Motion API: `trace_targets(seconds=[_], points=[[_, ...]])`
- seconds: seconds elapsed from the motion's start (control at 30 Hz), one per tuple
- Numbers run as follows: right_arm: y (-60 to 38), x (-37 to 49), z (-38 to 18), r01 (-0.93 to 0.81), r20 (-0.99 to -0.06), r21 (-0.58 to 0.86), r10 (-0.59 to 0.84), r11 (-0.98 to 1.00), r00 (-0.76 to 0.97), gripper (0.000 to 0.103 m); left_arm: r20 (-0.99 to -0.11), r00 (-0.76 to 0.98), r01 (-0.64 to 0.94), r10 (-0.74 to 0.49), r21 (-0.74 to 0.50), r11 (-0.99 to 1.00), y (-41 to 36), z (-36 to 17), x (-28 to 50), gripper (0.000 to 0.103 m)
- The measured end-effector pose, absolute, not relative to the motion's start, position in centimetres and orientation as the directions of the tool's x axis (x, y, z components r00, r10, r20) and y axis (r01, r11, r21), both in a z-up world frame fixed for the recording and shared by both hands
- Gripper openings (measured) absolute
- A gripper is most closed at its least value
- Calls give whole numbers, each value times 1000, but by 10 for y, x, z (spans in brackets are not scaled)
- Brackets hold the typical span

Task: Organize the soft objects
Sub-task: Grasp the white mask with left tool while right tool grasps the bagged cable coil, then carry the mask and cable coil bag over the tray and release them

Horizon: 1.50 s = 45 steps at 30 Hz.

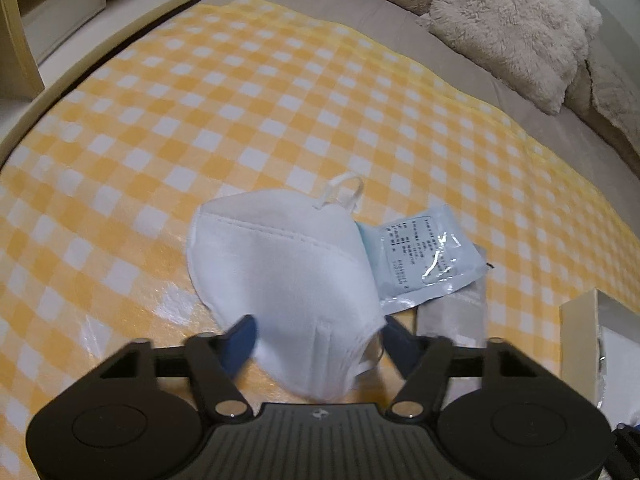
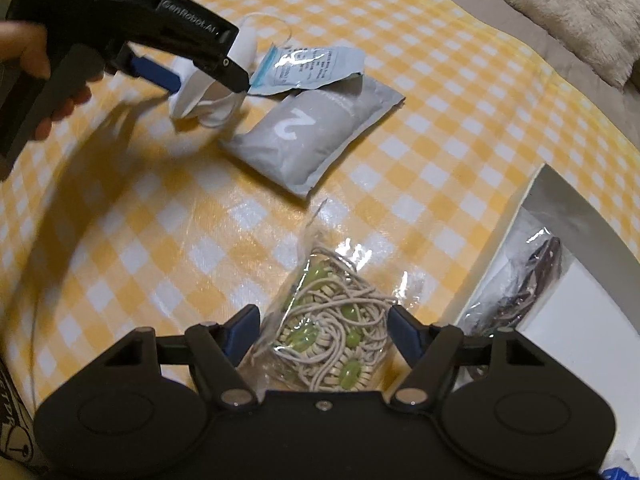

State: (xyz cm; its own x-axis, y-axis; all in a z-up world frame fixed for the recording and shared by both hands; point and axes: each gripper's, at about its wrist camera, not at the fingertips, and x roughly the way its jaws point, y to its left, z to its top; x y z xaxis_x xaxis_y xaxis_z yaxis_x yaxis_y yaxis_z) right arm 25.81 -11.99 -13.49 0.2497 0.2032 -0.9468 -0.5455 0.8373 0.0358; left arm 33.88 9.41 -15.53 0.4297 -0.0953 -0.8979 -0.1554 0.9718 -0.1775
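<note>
Left-wrist view gives us what the other camera hides: the white face mask seen broadside, its near end lying between the blue pads of the left gripper, which we hold pinched on that end. It also shows the plush cream pillows at the far edge of the bed and a pale shelf unit on the floor beyond.

From the right wrist we see things the left misses: a clear bag of green-beaded cord ties sitting between the fingers of the right gripper, whose pads press against the bag's two sides; a grey pouch marked with a "2"; and a white box at the right holding a dark item in a clear wrapper. We also see our left hand around the other tool's handle there.

Both views share the pale blue sachet with printed text, tucked partly under the mask. Everything rests on a glossy yellow-and-white checked cloth spread over a grey bed sheet.

The mask's long axis runs from the left gripper away toward the far side, an ear loop at the distant end. The bag of ties lies lengthwise along the right gripper's pointing line.
</note>
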Motion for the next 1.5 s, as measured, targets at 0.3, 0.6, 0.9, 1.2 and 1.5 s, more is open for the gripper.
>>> trace_targets(seconds=[0.3,0.6,0.9,1.2,1.5], points=[[-116,251,-132,-575,-944,14,201,818,263,53,-903,425,-151,-68,-145,978,97,-152,337,9],[-126,246,-110,-534,-907,56,267,843,326,44,-883,464,-146,-71,-155,977,103,-133,322,7],[-137,235,-75,-489,-840,99,336,866,426,44,-821,562,-98,-95,-180,979,100,-95,294,7],[-159,222,-38,-414,-747,123,359,902,559,44,-748,653,-50,-121,-202,978,97,-56,263,7],[-182,205,-12,-361,-664,140,358,922,656,44,-686,702,23,-194,-250,968,85,-30,233,7]])
